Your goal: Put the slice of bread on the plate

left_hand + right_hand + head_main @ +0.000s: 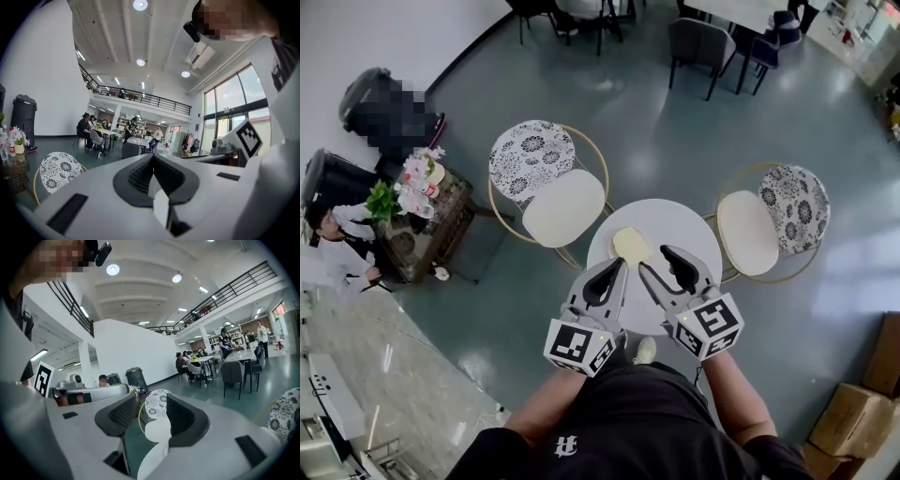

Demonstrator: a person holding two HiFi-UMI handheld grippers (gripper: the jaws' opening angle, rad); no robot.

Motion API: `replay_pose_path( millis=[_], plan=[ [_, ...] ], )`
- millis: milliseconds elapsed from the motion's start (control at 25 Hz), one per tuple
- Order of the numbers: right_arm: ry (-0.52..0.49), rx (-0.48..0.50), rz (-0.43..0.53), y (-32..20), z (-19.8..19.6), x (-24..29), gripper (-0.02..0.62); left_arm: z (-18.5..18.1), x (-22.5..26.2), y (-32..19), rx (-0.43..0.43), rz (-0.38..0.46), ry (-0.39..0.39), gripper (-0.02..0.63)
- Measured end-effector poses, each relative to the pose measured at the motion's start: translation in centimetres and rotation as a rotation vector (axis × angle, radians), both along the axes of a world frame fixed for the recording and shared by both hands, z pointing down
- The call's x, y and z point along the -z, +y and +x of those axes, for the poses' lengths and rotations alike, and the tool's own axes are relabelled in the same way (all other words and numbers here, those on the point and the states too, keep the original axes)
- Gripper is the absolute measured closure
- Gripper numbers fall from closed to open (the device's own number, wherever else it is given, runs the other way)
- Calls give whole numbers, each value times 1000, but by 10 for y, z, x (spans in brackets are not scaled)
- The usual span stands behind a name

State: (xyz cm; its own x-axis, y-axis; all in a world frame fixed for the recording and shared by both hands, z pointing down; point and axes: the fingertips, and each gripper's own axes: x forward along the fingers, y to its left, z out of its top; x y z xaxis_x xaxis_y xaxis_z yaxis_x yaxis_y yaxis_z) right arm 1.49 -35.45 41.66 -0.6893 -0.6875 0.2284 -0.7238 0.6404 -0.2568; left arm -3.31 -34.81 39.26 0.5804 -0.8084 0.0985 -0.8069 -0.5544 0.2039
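Looking down from the head view, the slice of bread (pixel 630 246) lies on the round white counter (pixel 680 225), near its middle. Whether a plate sits under it cannot be told, since white lies against white there. The left gripper (pixel 621 266) and the right gripper (pixel 657 260) hang above the counter's near half and cover that part. The left gripper view shows its pads pressed together with nothing between them. The right gripper view shows its pads standing apart and empty; a patterned chair (pixel 155 405) shows through the gap. Neither gripper view shows the bread or the counter.
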Motion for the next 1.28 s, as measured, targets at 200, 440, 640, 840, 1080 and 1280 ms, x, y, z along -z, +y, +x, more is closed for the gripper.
replay_pose_path(
  millis=[200,440,640,840,1080,1280],
  plan=[
    [-17,1,67,21,12,34,446,13,25,23,-1,41,-7,601],
    [-26,7,154,40,22,76,552,29,57,43,-11,87,-15,601],
    [-19,11,170,56,28,84,589,42,71,57,-32,112,-21,601],
    [-10,10,183,65,26,84,589,47,71,64,-49,116,-31,601],
    [1,3,197,72,32,92,589,55,79,72,-64,132,-20,601],
    [7,-3,200,76,34,92,589,54,80,77,-57,138,-21,601]
  ],
)
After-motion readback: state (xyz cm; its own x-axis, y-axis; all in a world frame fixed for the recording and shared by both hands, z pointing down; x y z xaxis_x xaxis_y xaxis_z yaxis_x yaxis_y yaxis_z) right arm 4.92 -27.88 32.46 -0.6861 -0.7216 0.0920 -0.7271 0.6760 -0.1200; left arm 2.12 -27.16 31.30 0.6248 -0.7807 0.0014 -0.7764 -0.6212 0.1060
